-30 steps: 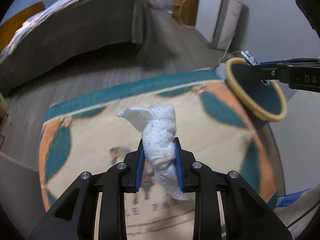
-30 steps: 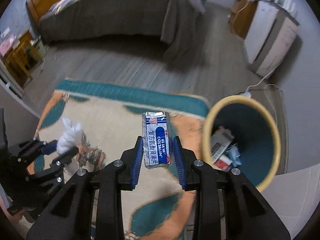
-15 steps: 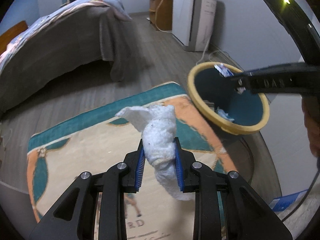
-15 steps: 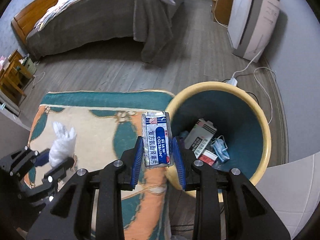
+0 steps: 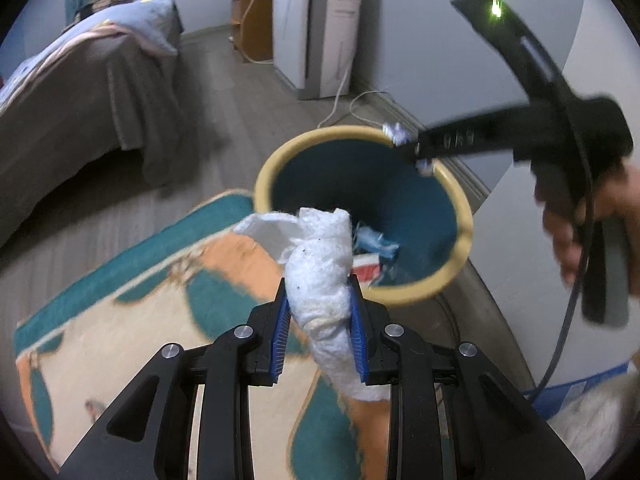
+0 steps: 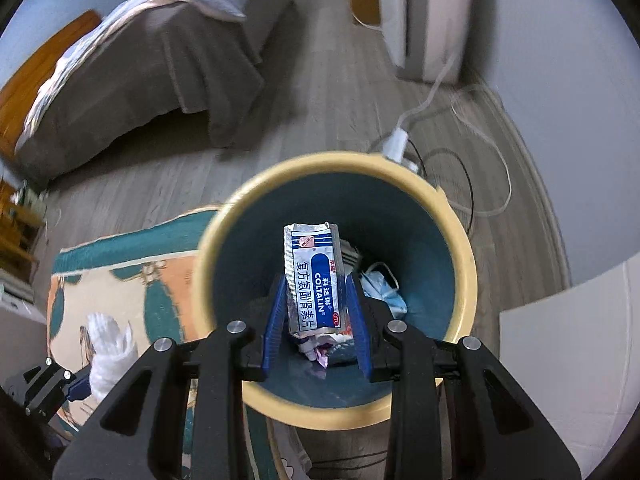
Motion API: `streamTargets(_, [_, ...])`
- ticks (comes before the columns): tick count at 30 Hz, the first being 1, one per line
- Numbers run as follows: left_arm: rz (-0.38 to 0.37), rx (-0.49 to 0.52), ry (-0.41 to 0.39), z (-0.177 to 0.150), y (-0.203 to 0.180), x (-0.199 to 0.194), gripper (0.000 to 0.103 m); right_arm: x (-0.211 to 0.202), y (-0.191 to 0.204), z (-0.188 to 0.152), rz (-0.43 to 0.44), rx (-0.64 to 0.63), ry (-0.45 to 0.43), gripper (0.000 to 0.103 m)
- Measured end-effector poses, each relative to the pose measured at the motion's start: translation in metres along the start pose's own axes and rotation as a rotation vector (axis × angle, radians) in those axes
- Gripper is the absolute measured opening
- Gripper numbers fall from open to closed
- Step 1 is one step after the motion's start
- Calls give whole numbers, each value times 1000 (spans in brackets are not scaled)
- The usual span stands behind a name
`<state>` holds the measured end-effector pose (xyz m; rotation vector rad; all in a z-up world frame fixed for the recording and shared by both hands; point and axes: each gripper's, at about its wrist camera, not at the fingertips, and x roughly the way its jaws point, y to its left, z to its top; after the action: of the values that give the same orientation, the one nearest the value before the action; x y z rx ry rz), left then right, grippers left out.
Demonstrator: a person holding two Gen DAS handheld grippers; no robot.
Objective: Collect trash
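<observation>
Now that both hands have swung from rug to bin point(image 6: 336, 168), my right gripper point(image 6: 316, 300) clamps the packet point(image 6: 314, 276) above its mouth, ready to drop; my left gripper point(image 5: 320, 324) pinches the tissue point(image 5: 320, 272) just short of its rim.

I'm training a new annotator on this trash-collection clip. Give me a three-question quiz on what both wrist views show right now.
1. True or false: the right gripper holds a medicine sachet over the open mouth of the trash bin.
2. What does the left gripper hold?
A. a crumpled white tissue
B. a blue face mask
C. a power cable
3. Fill in: the bin stands partly on the floor, at the edge of a patterned ____.

Key
1. True.
2. A: the crumpled white tissue is pinched between the blue pads.
3. rug.
</observation>
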<state>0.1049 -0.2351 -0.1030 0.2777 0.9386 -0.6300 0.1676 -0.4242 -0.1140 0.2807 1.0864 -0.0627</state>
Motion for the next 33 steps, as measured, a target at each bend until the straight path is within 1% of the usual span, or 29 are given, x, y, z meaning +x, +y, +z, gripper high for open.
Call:
streamTargets(3, [37,47,-15,23,-8,13,28,5,-8,0,21,30,-1,30])
streamTargets(5, [40,42,-35,34,-6,17,28,4,-10,2,38,45,-18,30])
streamTargets(7, [37,23,-63,47,-3,23,32,1,-12,4,44,58,-43,31])
streamTargets(8, [37,19,-73,51,-2,27,36,0,-12,5,41,63,-53,35])
streamTargets(9, [34,14,-71,54,0,32,41,-2,-13,6,35,70,-62,46])
streamTargets(11, [40,2,-57,55,4,40,50,-3,-15,7,32,80,-71,55])
streamTargets(12, [43,1,-60,52,5,39,55,-3,-15,7,32,83,-71,55])
streamTargets(13, [46,-2,-64,49,7,38,58,-3,-16,7,25,83,-70,55])
streamTargets(14, [49,-5,-67,48,8,36,65,-3,-17,6,19,82,-69,55])
streamTargets(16, [44,-13,-78,42,13,29,68,-3,-18,7,10,78,-70,58])
streamTargets(18, [59,-5,-84,39,14,21,72,-8,-18,7,-1,71,-73,59])
streamTargets(19, [69,-1,-89,38,14,15,74,-11,-16,7,-3,67,-78,59])
streamTargets(20, [73,0,-91,37,14,11,78,-16,-15,5,-6,64,-83,59])
streamTargets(22, [75,-5,-98,34,13,-2,81,-31,-13,-1,-6,60,-103,62])
streamTargets(23, [74,-7,-101,32,13,-10,84,-38,-13,-4,-7,61,-109,68])
streamTargets(24, [73,-7,-111,32,11,-19,90,-47,-13,-8,-12,66,-112,73])
streamTargets(25, [75,-7,-123,31,11,-28,92,-54,-15,-12,-15,72,-116,76])
streamTargets(26, [83,-6,-140,29,10,-37,95,-61,-16,-17,-17,78,-124,82])
streamTargets(27, [91,-6,-155,28,8,-47,97,-69,-16,-22,-21,81,-136,90])
streamTargets(29, [100,-9,-170,26,5,-61,98,-82,-17,-32,-36,81,-155,98])
streamTargets(31, [105,-19,-185,24,0,-75,98,-93,-20,-44,-60,85,-169,97])
streamTargets(33, [129,-38,-197,22,-3,-84,98,-99,-22,-54,-90,87,-178,97])
